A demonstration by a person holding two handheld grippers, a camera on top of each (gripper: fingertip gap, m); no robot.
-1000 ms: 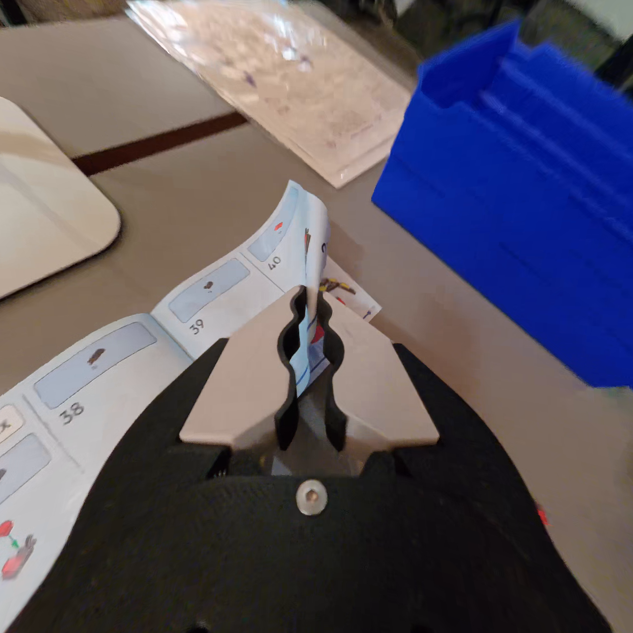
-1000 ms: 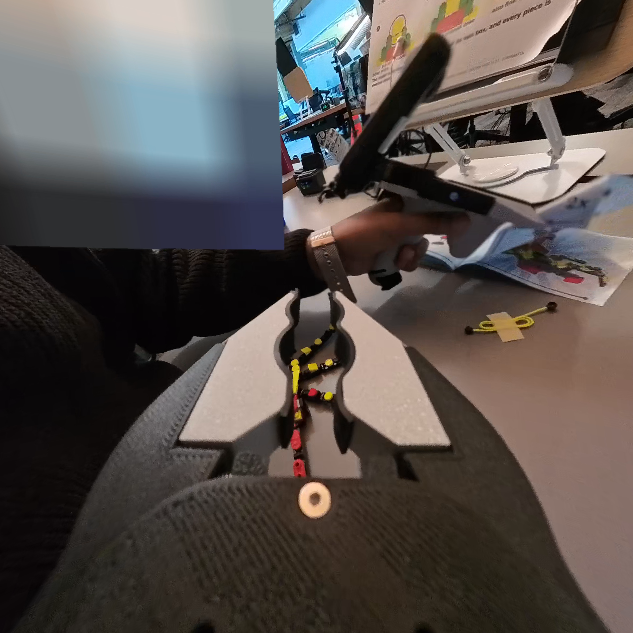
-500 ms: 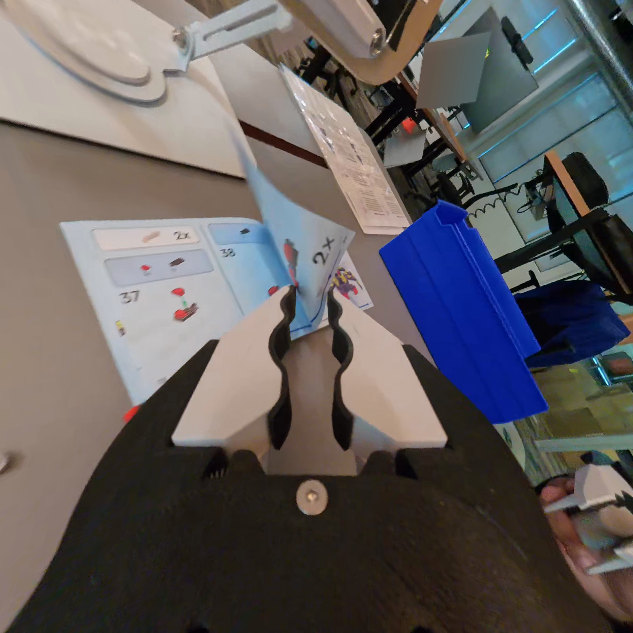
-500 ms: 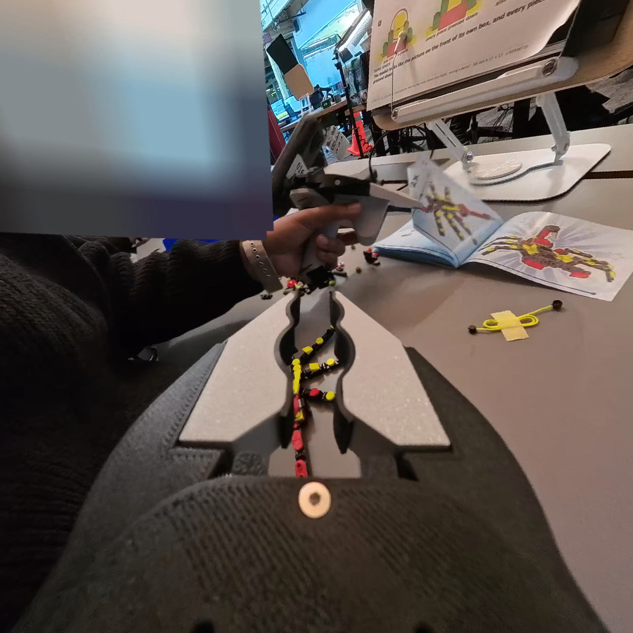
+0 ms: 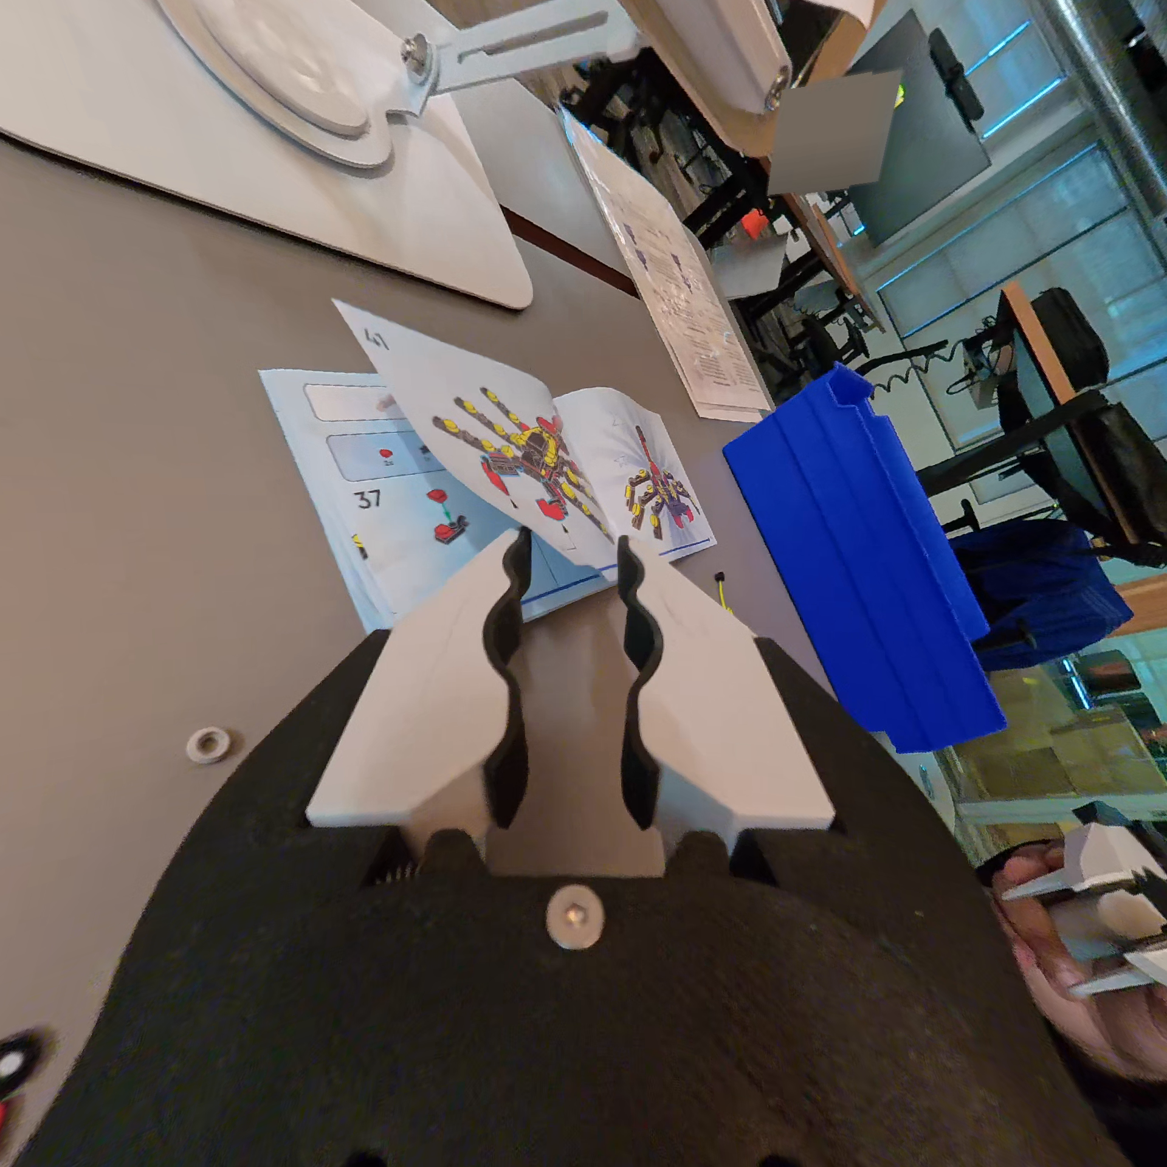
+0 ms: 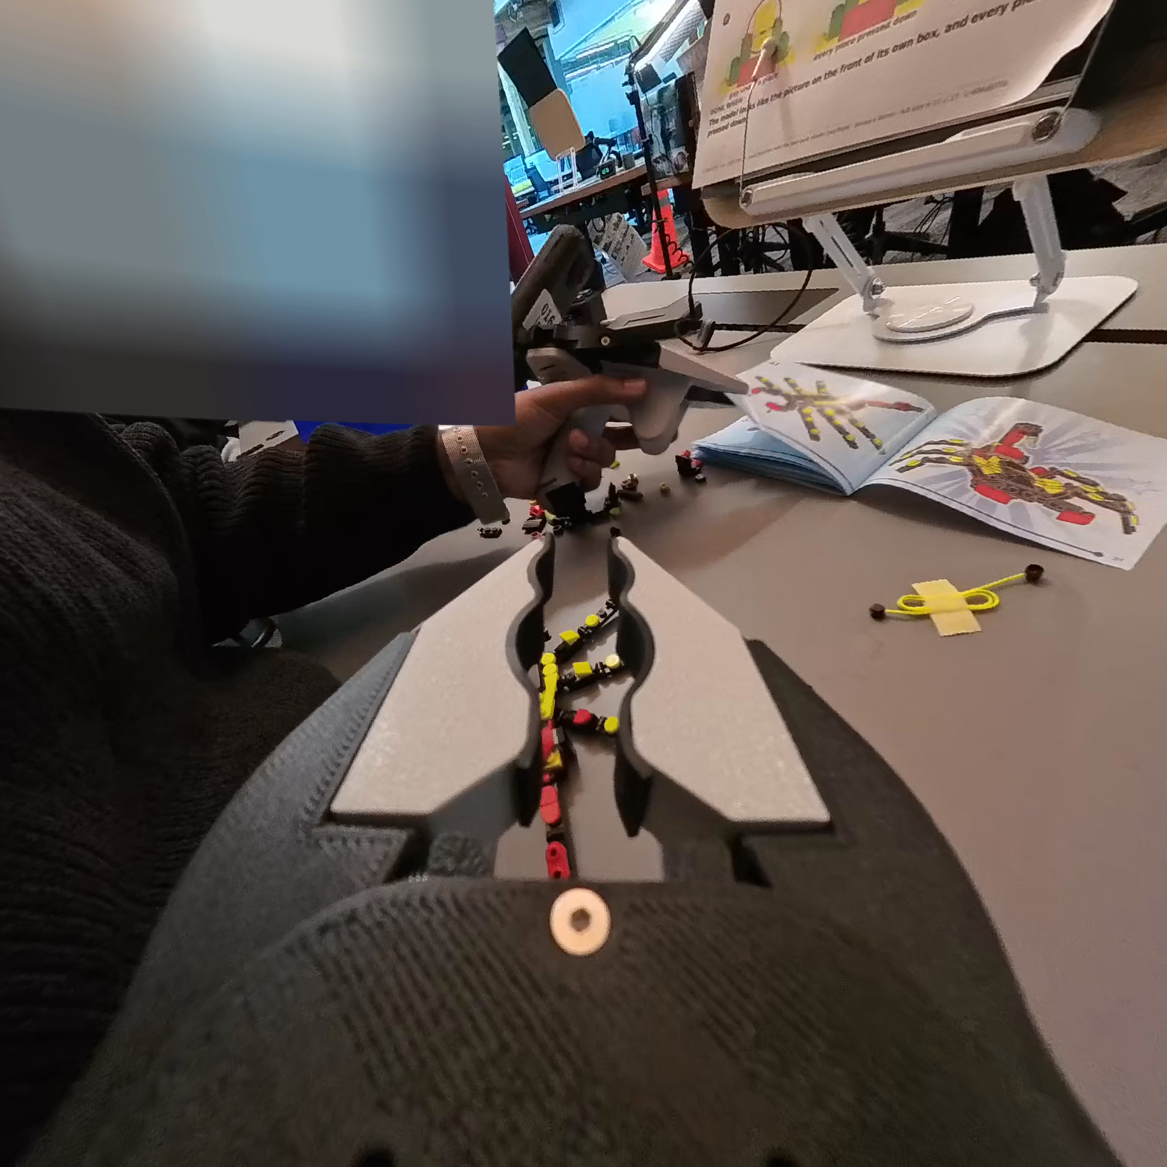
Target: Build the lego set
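My right gripper [image 6: 581, 537] is shut on a black, yellow and red lego model [image 6: 549, 688] whose legs span the gap between the fingers. My left gripper [image 5: 571, 543] is open and empty, just short of the open instruction booklet [image 5: 391, 505]. One page [image 5: 480, 436] stands curled up above the booklet. In the right wrist view a hand holds the left gripper [image 6: 732, 385] at the booklet's [image 6: 1010, 480] left edge. Loose lego pieces [image 6: 568, 505] lie on the table under that hand.
A blue bin [image 5: 852, 568] stands right of the booklet. A white stand base [image 5: 252, 126] and a laminated sheet [image 5: 669, 278] lie behind it. A yellow string with tape [image 6: 941, 606] lies near the booklet. A small ring [image 5: 207, 744] lies at left.
My left gripper has let go of the booklet page, opened wider and drawn back; the page has turned over. My right gripper holds still with the model.
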